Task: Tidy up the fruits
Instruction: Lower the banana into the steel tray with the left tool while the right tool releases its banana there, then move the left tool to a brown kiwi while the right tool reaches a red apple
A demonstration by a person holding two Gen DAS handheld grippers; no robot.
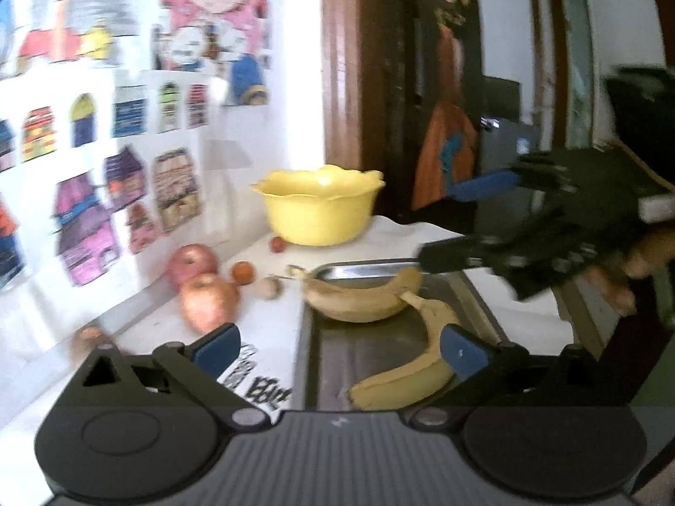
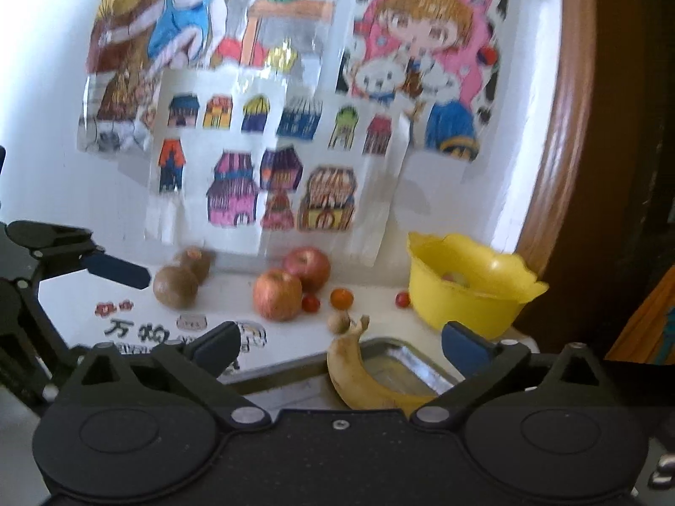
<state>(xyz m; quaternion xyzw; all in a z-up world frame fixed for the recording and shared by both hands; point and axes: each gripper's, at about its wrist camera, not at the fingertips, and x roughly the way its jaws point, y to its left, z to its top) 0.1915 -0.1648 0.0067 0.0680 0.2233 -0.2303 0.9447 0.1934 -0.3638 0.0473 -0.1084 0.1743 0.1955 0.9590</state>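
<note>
Two bananas lie in a metal tray [image 1: 358, 350]: one banana [image 1: 363, 301] across its far end, the other banana [image 1: 415, 375] nearer, beside my left gripper's right pad. My left gripper [image 1: 339, 352] stands open over the tray's near end, gripping nothing. My right gripper [image 1: 438, 223] hovers open above the tray's far right. In the right wrist view the right gripper [image 2: 341, 348] is open and empty above a banana [image 2: 358, 375] and the tray [image 2: 405, 362]. Two apples [image 2: 276, 295] and two brown fruits [image 2: 175, 286] sit near the wall.
A yellow bowl [image 1: 318, 215] stands at the back by the door frame, the bowl [image 2: 464, 308] holding something pale. Cherry tomatoes [image 2: 311, 303], a small orange fruit [image 2: 341, 297] and a beige lump [image 2: 339, 322] lie between apples and bowl. Drawings cover the wall. One of my left gripper's fingers [image 2: 120, 270] reaches in at the left.
</note>
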